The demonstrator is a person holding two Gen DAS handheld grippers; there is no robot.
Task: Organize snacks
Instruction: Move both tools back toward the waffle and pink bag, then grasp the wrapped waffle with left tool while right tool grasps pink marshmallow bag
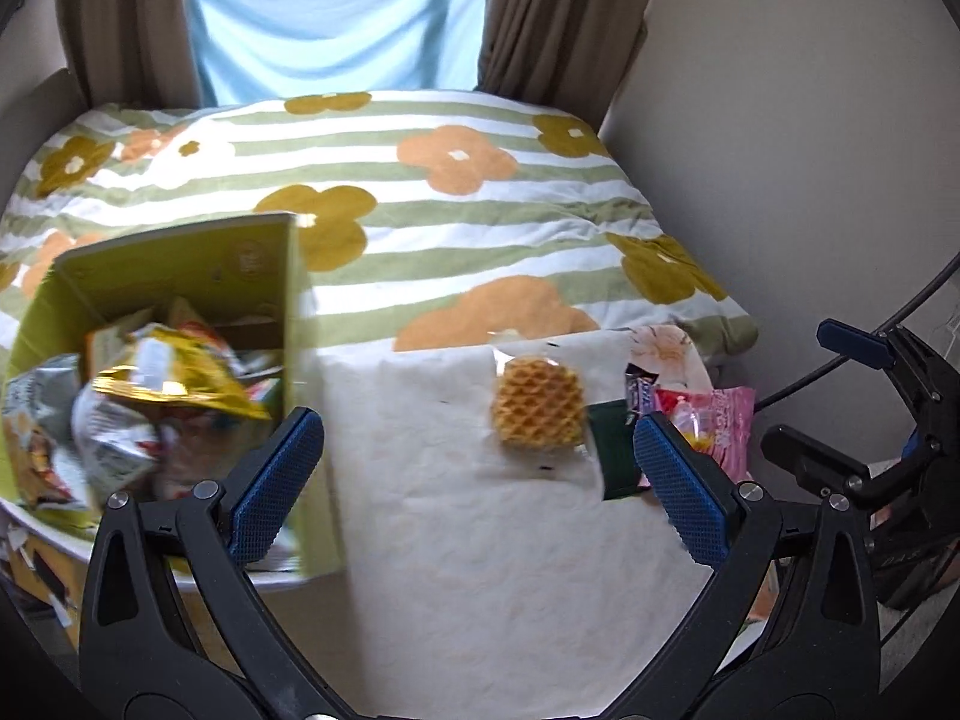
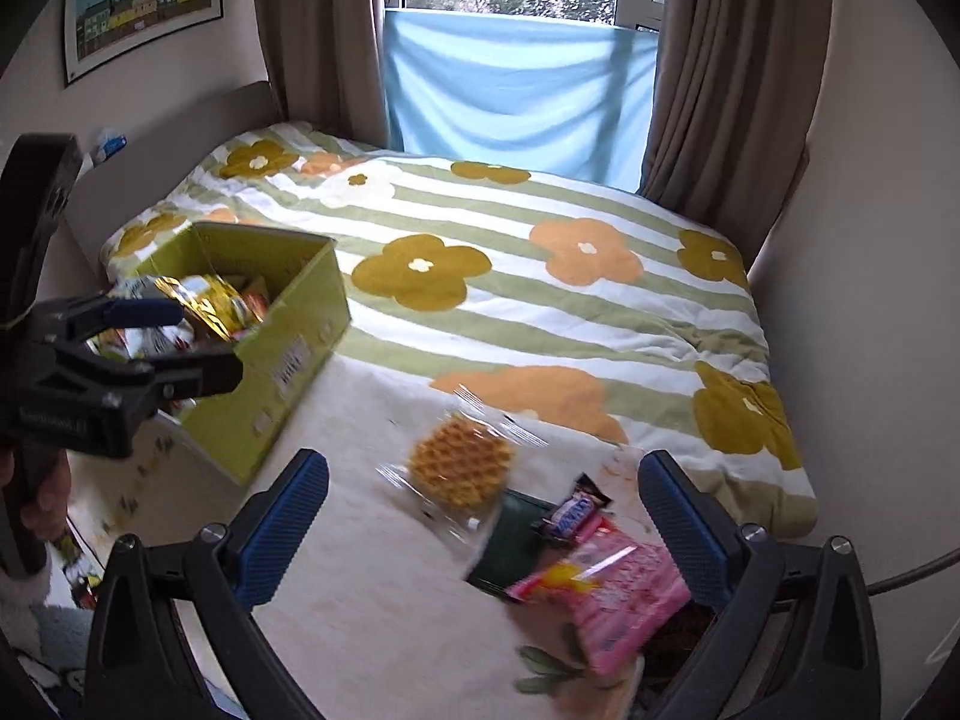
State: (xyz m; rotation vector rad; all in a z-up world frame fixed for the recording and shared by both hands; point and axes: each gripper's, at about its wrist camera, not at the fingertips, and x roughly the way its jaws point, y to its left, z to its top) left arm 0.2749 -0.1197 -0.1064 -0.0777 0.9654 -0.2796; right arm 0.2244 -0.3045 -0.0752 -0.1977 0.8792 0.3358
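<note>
A green cardboard box full of snack bags stands at the left on the bed. A wrapped waffle lies on the white cloth. Beside it lie a dark green packet, a small chocolate bar and a pink candy bag. My left gripper is open and empty, between the box and the waffle. My right gripper is open and empty, above the loose snacks. The left gripper also shows in the right wrist view, near the box.
The white cloth covers the near part of a bed with a flowered striped duvet. A wall runs along the right. Curtains and a window stand behind the bed. The right gripper shows at the right edge of the left wrist view.
</note>
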